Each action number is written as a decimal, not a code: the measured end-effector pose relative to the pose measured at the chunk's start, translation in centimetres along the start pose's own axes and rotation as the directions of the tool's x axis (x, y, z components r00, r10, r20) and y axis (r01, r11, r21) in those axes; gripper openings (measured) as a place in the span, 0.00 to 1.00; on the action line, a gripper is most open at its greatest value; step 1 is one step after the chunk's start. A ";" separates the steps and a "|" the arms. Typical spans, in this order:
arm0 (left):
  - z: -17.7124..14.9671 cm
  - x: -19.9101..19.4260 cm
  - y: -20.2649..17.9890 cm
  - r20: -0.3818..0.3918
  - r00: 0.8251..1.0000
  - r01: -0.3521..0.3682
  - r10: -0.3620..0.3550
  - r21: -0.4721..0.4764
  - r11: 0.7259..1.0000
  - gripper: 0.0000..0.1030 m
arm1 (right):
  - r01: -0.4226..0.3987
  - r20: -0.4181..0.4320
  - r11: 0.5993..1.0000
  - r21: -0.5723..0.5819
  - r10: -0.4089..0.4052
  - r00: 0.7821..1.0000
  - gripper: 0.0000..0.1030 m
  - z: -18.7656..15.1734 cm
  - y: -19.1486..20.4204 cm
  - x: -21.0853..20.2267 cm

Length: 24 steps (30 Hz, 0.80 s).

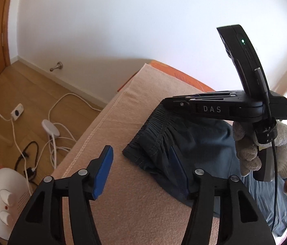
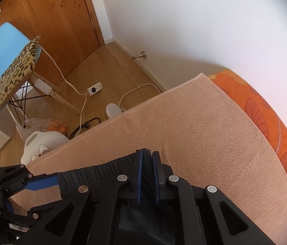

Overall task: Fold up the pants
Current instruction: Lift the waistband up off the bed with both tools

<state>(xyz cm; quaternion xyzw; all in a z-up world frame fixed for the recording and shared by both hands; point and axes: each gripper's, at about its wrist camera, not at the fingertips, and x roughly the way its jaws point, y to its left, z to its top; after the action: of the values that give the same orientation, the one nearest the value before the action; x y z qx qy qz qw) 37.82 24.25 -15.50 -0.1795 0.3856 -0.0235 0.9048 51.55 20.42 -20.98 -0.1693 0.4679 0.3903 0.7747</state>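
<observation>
With the pants (image 1: 188, 143) lying folded on the beige blanket (image 1: 123, 122) over the bed, left gripper (image 1: 141, 169) jaws wide apart and empty, one blue pad above bare blanket, the other above the dark fabric near the elastic waistband (image 2: 94, 175). Right gripper (image 2: 148, 175) jaws narrow, clamped on the waistband edge, handle gripped by a gloved hand (image 1: 265, 149). Beside the bed on the wooden floor (image 2: 106, 69): white heater (image 1: 2, 196), cables, power strip (image 2: 95, 89).
</observation>
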 end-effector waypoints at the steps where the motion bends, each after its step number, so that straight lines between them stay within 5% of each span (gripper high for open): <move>1: 0.1 -0.3 0.5 0.002 1.000 -0.004 0.004 -0.011 1.000 0.55 | 0.014 0.013 1.000 0.008 -0.015 1.000 0.30 -0.1 -0.1 -0.5; 2: 0.1 -0.8 1.0 0.002 1.000 0.003 -0.003 -0.027 1.000 0.55 | 0.030 0.038 1.000 0.005 -0.030 0.999 0.38 -0.2 0.0 -1.3; 6: 0.3 -0.7 2.4 -0.042 0.995 0.081 -0.087 -0.126 0.989 0.55 | -0.003 0.087 0.999 -0.034 0.006 0.996 0.34 -2.1 1.0 -4.5; 10: 0.1 0.6 1.7 -0.087 0.983 0.140 -0.161 -0.214 0.967 0.56 | -0.086 0.051 0.991 0.101 0.081 0.995 0.34 -4.6 -0.8 -5.4; 13: -0.1 2.2 1.2 -0.129 0.978 0.125 -0.166 -0.283 0.951 0.62 | -0.172 0.020 0.957 0.233 0.173 0.985 0.35 -6.3 -3.2 -4.5; 17: 0.5 2.5 1.5 -0.085 0.987 0.095 -0.134 -0.363 0.927 0.61 | -0.175 -0.008 0.935 0.308 0.187 0.982 0.35 -7.7 -5.1 -3.0; 19: 0.7 2.7 1.6 -0.071 0.991 0.081 -0.116 -0.377 0.923 0.53 | -0.189 0.005 0.931 0.313 0.197 0.980 0.33 -8.0 -5.4 -3.0; 20: 0.7 3.0 1.7 -0.078 0.991 0.069 -0.105 -0.375 0.925 0.32 | -0.189 0.008 0.931 0.312 0.197 0.980 0.33 -8.0 -5.4 -3.0; 21: 0.6 3.4 1.8 -0.082 0.992 0.059 -0.097 -0.376 0.925 0.22 | -0.189 0.008 0.931 0.314 0.196 0.981 0.33 -8.1 -5.4 -3.0; 24: 0.7 3.1 1.6 -0.051 0.995 0.060 -0.082 -0.342 0.938 0.15 | -0.180 -0.004 0.934 0.307 0.190 0.982 0.33 -8.0 -5.3 -3.0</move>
<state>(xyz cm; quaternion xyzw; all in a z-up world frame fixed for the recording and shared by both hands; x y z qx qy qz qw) 40.32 25.41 -17.73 -0.3460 0.4060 0.0052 0.8458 50.01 10.66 -22.97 -0.0090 0.5493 0.3816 0.7433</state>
